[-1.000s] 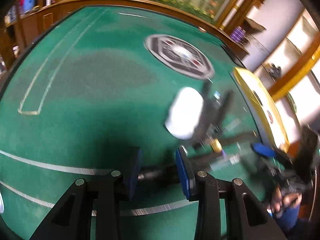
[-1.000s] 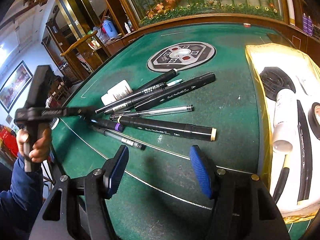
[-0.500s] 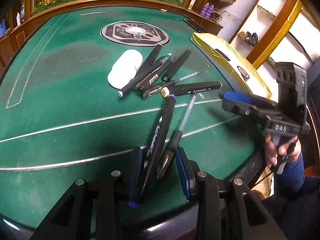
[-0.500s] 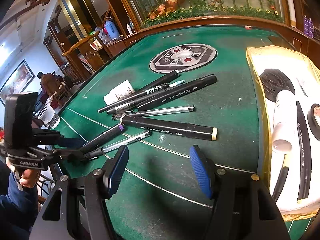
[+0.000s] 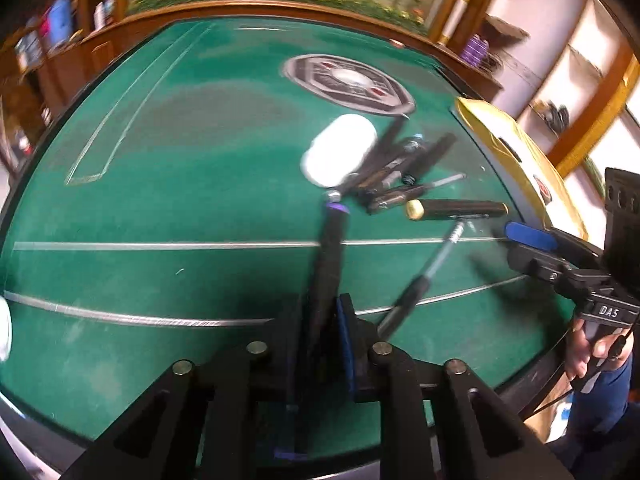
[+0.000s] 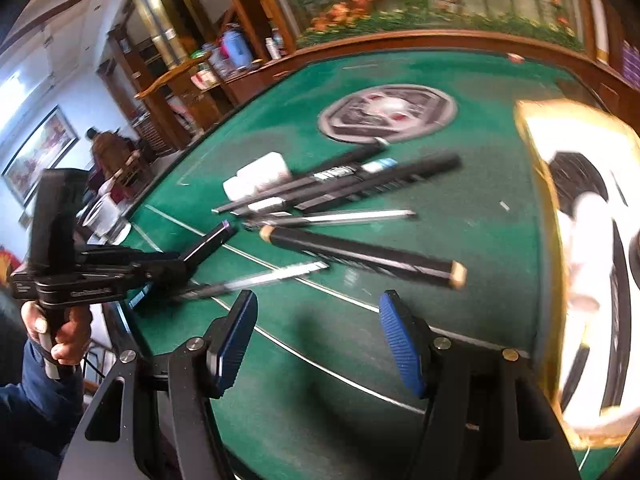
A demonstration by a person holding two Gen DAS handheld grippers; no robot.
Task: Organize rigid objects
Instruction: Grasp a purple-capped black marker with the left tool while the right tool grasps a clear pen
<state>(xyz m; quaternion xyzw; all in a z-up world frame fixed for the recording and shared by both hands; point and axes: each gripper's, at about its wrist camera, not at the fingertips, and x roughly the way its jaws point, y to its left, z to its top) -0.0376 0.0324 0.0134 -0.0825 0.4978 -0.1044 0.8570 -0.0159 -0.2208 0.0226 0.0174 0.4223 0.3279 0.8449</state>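
My left gripper [image 5: 320, 320] is shut on a black marker with a purple tip [image 5: 330, 256]; the marker points forward over the green felt table [image 5: 168, 184]. The same gripper [image 6: 176, 270] and marker [image 6: 210, 242] show at the left of the right wrist view. A thin clear pen [image 5: 434, 264] lies beside it on the felt, outside the jaws. Further on lies a pile of black markers and pens [image 5: 404, 172] next to a white bottle [image 5: 340, 148]. A black marker with cream ends [image 6: 360, 256] lies nearest my right gripper [image 6: 320, 340], which is open and empty.
A yellow-rimmed tray [image 6: 556, 240] at the right holds white and black items. A round grey emblem [image 6: 388, 114] sits mid-table. A wooden rail [image 5: 280, 8] borders the table. A white cup [image 6: 102, 212] stands at the left edge.
My left gripper has closed on the purple-tipped marker alone and lifted it; the thin pen has slipped out and lies beside it. Both views have shifted and blurred.
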